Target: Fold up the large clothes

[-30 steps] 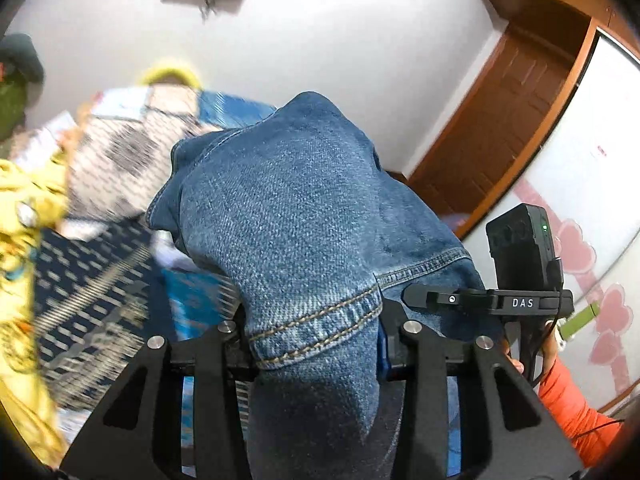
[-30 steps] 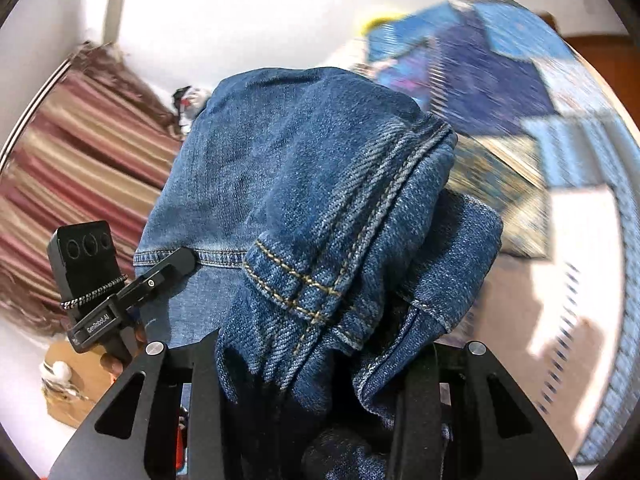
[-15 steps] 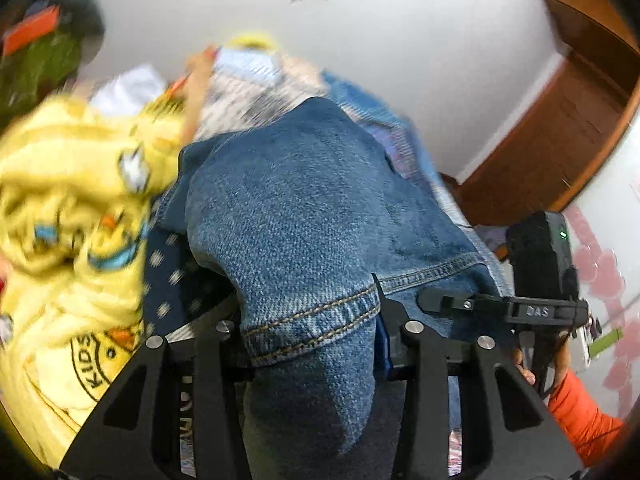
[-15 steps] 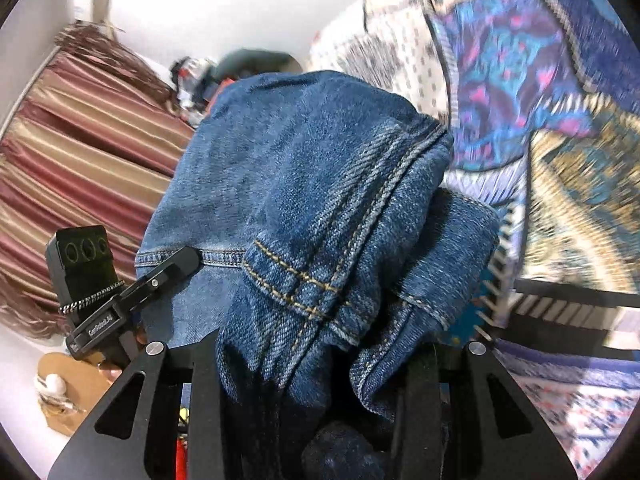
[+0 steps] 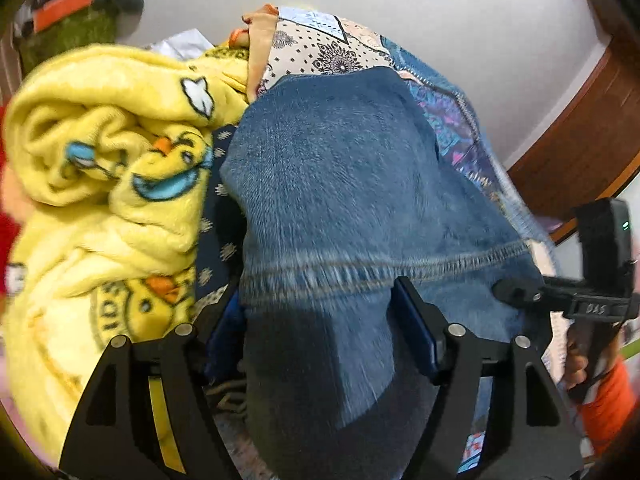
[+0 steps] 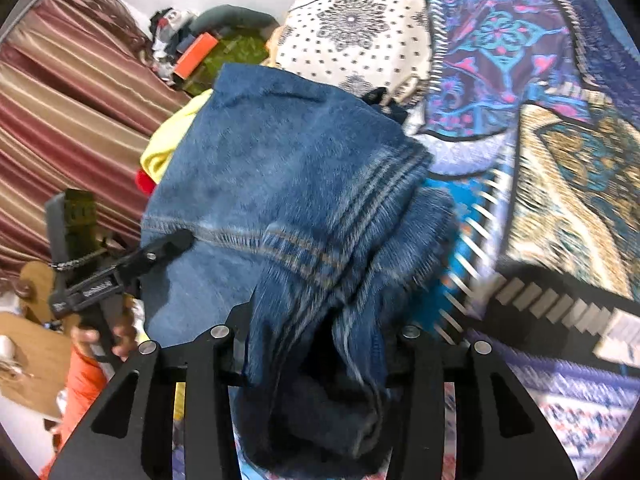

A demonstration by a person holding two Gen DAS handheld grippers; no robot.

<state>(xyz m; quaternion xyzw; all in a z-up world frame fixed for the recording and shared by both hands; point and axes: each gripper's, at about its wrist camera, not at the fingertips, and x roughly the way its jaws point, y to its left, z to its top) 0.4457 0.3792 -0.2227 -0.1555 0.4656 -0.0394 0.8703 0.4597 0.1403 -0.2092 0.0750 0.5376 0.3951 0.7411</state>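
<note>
Left tongs [image 5: 316,312]: pinching a hemmed edge of the denim garment [image 5: 344,184]; the cloth fills the gap between both fingers and hangs down behind them.
Right tongs [image 6: 316,344]: pinching a bunched, seamed part of the denim garment [image 6: 280,176]; the fabric spills over and below the fingers.
Denim garment: held between the two tongs, draped forward from each; its far end lies above the patterned bedspread [image 6: 520,80]; whether it touches the bedspread cannot be told, both views being blurred.
Yellow blanket [image 5: 112,152]: fleece with a duck print, heaped just beside the denim on its left in the left wrist view; a yellow strip [image 6: 168,148] shows behind the denim in the right wrist view.
Bedspread: patchwork of white dotted, purple-blue and gold panels [image 5: 452,120].
Surroundings: striped red curtain [image 6: 60,120] at left of the right wrist view; brown wooden door frame [image 5: 580,128] against a white wall [image 5: 440,12].
</note>
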